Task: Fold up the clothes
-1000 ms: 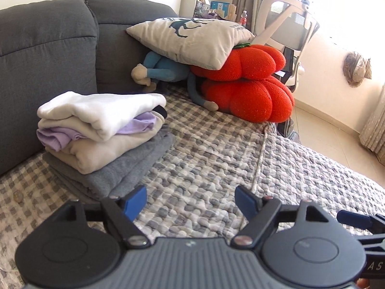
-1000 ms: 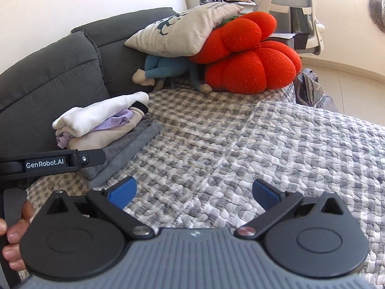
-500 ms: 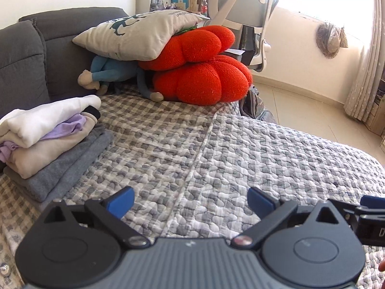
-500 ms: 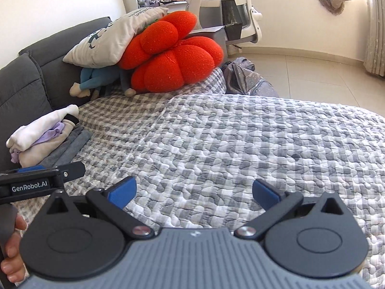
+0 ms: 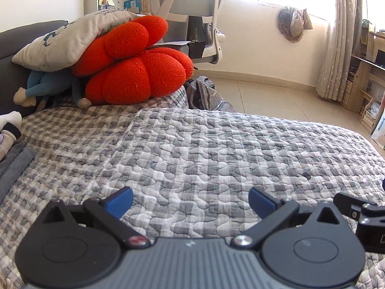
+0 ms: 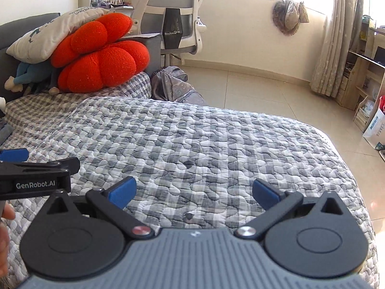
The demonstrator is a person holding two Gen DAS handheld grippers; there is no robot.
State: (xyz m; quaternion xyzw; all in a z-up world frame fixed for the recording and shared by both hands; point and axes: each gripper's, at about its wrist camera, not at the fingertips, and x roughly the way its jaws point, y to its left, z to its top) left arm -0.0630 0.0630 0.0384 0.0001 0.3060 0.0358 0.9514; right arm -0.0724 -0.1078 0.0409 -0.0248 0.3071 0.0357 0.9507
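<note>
While both grippers hung over the bed, the scene read as follows:
Surface: a quilted grey-and-white checked cover lay over the bed, puckered all over, with bare cloth under both grippers.
Left gripper: its jaws had just been opening and stood spread wide, with nothing between the 2 blue pads.
Right gripper: jaws spread wide, nothing between them.
Folded clothes: a stack at the far left edge of the left wrist view, only partly in frame, grey piece lowest, well apart from both grippers.
Head of the bed: 2 red pumpkin-shaped cushions stacked, a pale printed pillow leaning on top, a blue soft toy beneath.
Room: tiled floor, a white office chair, beige curtains, wooden shelves at right.
</note>
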